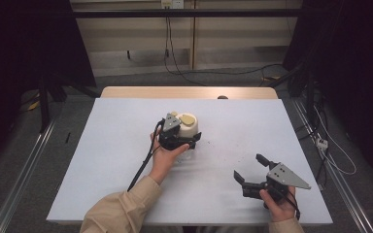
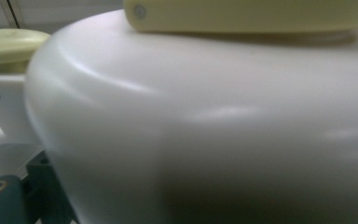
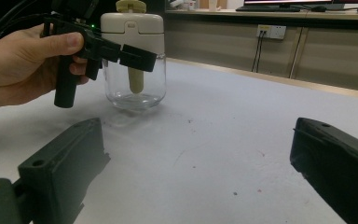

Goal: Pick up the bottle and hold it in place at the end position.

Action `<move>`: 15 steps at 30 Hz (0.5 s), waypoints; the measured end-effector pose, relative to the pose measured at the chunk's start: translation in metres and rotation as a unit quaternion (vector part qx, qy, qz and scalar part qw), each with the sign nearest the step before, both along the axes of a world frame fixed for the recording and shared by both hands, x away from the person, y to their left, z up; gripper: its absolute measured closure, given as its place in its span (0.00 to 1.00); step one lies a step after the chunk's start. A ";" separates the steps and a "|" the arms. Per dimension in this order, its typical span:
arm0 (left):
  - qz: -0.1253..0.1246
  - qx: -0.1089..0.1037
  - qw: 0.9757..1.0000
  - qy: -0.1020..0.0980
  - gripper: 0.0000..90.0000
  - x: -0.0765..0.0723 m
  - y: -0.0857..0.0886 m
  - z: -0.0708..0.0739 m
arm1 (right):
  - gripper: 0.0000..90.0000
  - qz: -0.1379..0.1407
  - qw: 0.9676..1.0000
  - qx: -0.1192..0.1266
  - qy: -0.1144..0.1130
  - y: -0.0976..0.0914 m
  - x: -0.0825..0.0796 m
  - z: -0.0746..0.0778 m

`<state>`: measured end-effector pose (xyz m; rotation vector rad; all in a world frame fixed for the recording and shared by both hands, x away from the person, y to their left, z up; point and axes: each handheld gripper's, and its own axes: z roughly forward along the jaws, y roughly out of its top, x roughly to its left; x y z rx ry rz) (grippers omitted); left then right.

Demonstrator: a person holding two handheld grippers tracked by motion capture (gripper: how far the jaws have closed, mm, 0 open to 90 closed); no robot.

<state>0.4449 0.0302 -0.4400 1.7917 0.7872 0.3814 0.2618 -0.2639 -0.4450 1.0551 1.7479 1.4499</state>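
A glass jar with a cream lid (image 1: pixel 189 127) and a pale-yellow knob stands near the middle of the white table (image 1: pixel 121 165). In the right gripper view the jar (image 3: pixel 135 91) looks empty except for a cream stem hanging inside it. My left gripper (image 1: pixel 187 134) is held level at the lid, with one jaw on each side of the jar. The cream lid (image 2: pixel 205 121) is pressed up close in the left gripper view. I cannot tell if the jaws touch it. At the front right, my right gripper (image 1: pixel 248 166) sits low over the table, open and holding nothing, aimed toward the jar.
Small dark specks (image 1: pixel 214 145) lie on the table between the jar and the right gripper. A small round object (image 1: pixel 222 97) sits at the table's far wooden edge. Cables and metal rails run along the floor on both sides.
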 end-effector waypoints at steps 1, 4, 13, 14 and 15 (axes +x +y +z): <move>-0.001 0.002 1.000 0.000 0.06 0.001 0.000 0.000 | 0.03 0.000 1.000 0.000 0.000 0.000 0.000 0.000; -0.001 -0.003 1.000 0.003 0.06 0.002 0.000 -0.001 | 0.03 0.001 1.000 0.000 0.000 0.000 0.001 0.000; -0.002 0.005 1.000 0.001 0.06 0.005 -0.002 -0.004 | 0.03 -0.002 1.000 0.001 0.001 0.000 0.001 0.000; -0.002 0.008 1.000 -0.001 0.06 0.005 -0.002 -0.004 | 0.03 -0.002 1.000 0.001 0.001 0.000 0.001 0.000; 0.001 0.007 1.000 -0.001 0.06 0.005 -0.002 -0.004 | 0.03 -0.002 1.000 0.001 0.001 0.000 0.001 0.000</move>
